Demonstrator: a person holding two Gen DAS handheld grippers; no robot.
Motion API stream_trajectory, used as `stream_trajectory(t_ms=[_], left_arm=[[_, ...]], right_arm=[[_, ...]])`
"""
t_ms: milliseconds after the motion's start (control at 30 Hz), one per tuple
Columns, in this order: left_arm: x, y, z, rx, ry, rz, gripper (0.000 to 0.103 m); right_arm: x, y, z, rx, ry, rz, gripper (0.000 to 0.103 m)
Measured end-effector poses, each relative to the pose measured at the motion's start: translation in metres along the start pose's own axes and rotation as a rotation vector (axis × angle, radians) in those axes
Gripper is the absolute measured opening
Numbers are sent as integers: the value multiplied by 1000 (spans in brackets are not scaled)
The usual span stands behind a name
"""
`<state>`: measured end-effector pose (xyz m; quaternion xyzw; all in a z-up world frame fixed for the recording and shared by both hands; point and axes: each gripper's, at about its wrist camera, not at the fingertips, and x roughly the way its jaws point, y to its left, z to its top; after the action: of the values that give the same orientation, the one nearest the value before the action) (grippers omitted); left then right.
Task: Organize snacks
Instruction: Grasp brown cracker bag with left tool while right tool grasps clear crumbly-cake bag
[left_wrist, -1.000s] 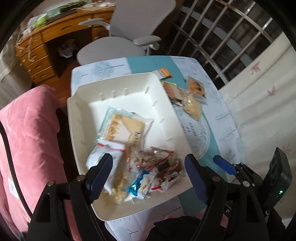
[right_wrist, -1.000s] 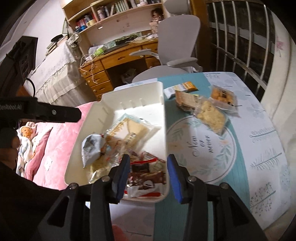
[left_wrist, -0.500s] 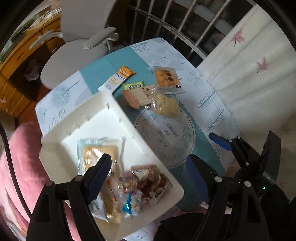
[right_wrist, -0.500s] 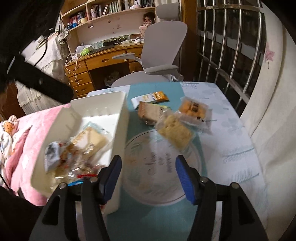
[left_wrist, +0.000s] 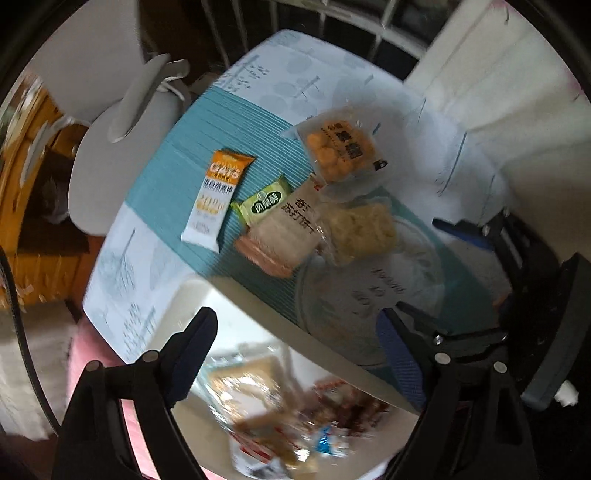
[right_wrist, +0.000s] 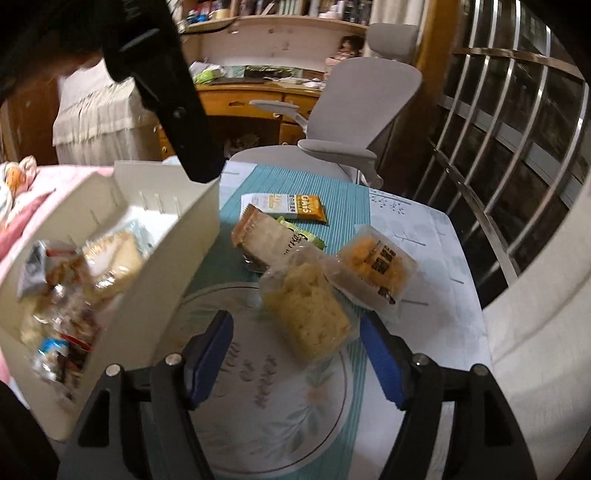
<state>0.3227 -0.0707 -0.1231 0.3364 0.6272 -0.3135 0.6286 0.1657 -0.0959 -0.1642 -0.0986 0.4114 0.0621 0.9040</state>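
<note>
bin (right_wrist: 155, 280): smooth white plastic | snack wrappers (left_wrist: 343, 151): glossy film | desk (right_wrist: 240, 101): varnished wood

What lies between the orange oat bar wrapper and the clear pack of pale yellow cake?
In both wrist views: a small green packet and a beige cracker pack.

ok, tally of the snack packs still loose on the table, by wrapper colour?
Orange and white bar: 1
Green pack: 1
Beige cracker pack: 1
Clear pack of orange pieces: 1
Clear pack of pale yellow cake: 1
Total: 5
</note>
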Motion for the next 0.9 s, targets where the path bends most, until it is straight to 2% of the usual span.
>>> stream_trajectory(t_ms=[367, 700, 833, 900], left_arm=[[72, -9, 50, 151, 156, 92, 89], [115, 1, 70, 151, 232, 78, 89], [126, 10, 74, 126, 252, 81, 89], [131, 12, 73, 126, 265, 76, 89]], right_arm=[[58, -14, -7, -53, 60, 40, 71], [85, -18, -12, -102, 85, 87, 71], [87, -21, -16, -106, 104, 79, 57], [84, -21, -20, -128, 117, 80, 55]])
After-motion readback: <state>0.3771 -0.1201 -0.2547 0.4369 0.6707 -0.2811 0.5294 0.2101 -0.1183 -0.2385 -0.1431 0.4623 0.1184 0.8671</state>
